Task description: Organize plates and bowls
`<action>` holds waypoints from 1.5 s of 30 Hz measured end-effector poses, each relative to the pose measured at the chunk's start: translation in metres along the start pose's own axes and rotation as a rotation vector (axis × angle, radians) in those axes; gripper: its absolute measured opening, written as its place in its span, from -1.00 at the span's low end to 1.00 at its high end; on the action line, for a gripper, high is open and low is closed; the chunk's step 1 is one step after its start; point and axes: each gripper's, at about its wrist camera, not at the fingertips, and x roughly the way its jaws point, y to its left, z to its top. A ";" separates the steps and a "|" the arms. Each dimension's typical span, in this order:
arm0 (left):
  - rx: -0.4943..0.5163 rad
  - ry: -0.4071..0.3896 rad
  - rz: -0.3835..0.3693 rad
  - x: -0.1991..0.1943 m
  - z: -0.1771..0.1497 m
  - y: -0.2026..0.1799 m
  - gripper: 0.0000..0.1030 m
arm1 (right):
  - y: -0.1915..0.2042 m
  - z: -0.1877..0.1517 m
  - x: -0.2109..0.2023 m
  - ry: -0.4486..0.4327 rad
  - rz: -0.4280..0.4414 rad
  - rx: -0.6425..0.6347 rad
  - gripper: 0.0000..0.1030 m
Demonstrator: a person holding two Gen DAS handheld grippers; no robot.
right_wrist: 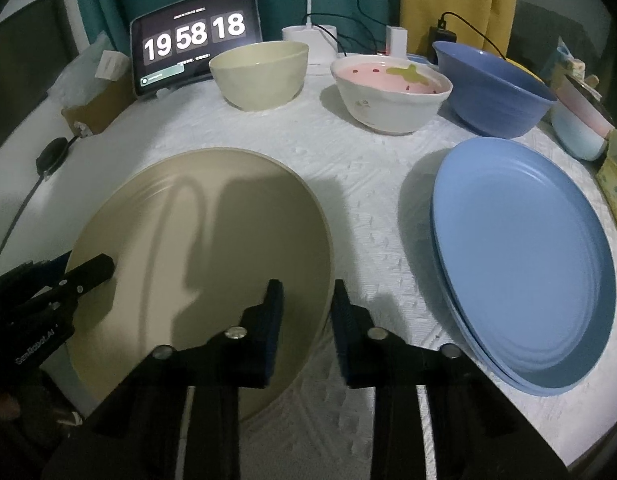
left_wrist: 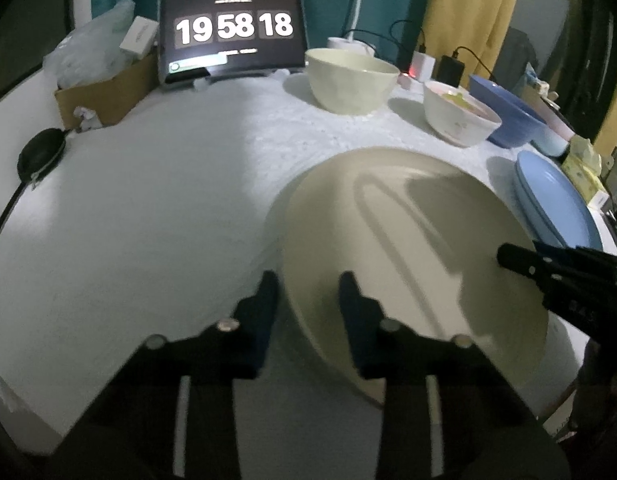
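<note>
left gripper point(left_wrist: 308, 300): straddling the near-left rim of the beige plate point(left_wrist: 408, 248), one finger outside over the cloth, the other over the plate's face. Gap's narrow, but honestly can't tell if the pads are biting the rim.
right gripper point(right_wrist: 307, 308): same deal on the plate's right edge, one finger over the plate, one over the white tablecloth point(right_wrist: 368, 184). Narrow gap, and I can't make out any contact here either.
beige plate: front-left part of the table, looks tilted, far edge higher, though the fisheye makes that hard to swear on.
blue plates point(right_wrist: 524, 264): stacked to the right of the beige one, well apart from it.
bowls: lined up along the back, a cream bowl point(right_wrist: 260, 76), then a white bowl with a strawberry print inside point(right_wrist: 392, 92), then a big blue bowl point(right_wrist: 492, 88), all upright.
background stuff: tablet point(right_wrist: 196, 56) propped at the back showing a clock readout, cardboard box point(left_wrist: 104, 92) to its left.
</note>
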 end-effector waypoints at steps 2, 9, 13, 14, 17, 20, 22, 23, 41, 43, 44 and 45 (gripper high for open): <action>0.008 -0.001 0.004 0.000 0.000 -0.003 -0.46 | -0.001 0.000 0.000 -0.002 -0.002 0.001 -0.57; 0.013 -0.012 0.002 -0.004 0.002 -0.007 -0.47 | -0.004 0.001 -0.010 -0.027 -0.007 0.001 -0.64; 0.028 -0.034 -0.004 -0.011 0.005 -0.013 -0.47 | -0.008 0.002 -0.018 -0.048 -0.012 0.006 -0.64; 0.030 -0.036 -0.007 -0.013 0.005 -0.014 -0.47 | -0.011 0.003 -0.020 -0.053 -0.013 0.010 -0.64; 0.034 -0.045 -0.017 -0.016 0.008 -0.019 -0.47 | -0.016 0.004 -0.027 -0.068 -0.017 0.017 -0.64; 0.042 -0.055 -0.025 -0.020 0.011 -0.024 -0.47 | -0.021 0.006 -0.031 -0.080 -0.019 0.024 -0.63; 0.048 -0.061 -0.029 -0.022 0.014 -0.029 -0.47 | -0.025 0.007 -0.035 -0.089 -0.022 0.029 -0.63; 0.052 -0.063 -0.031 -0.023 0.015 -0.031 -0.47 | -0.027 0.007 -0.036 -0.093 -0.022 0.033 -0.63; 0.136 -0.082 -0.075 -0.027 0.035 -0.088 -0.47 | -0.086 0.007 -0.061 -0.152 -0.048 0.119 -0.63; 0.146 -0.080 -0.081 -0.027 0.037 -0.095 -0.47 | -0.092 0.008 -0.062 -0.156 -0.052 0.127 -0.63; 0.152 -0.079 -0.084 -0.026 0.038 -0.098 -0.47 | -0.097 0.007 -0.063 -0.159 -0.054 0.135 -0.63; 0.157 -0.080 -0.087 -0.026 0.038 -0.102 -0.47 | -0.100 0.006 -0.064 -0.161 -0.055 0.139 -0.63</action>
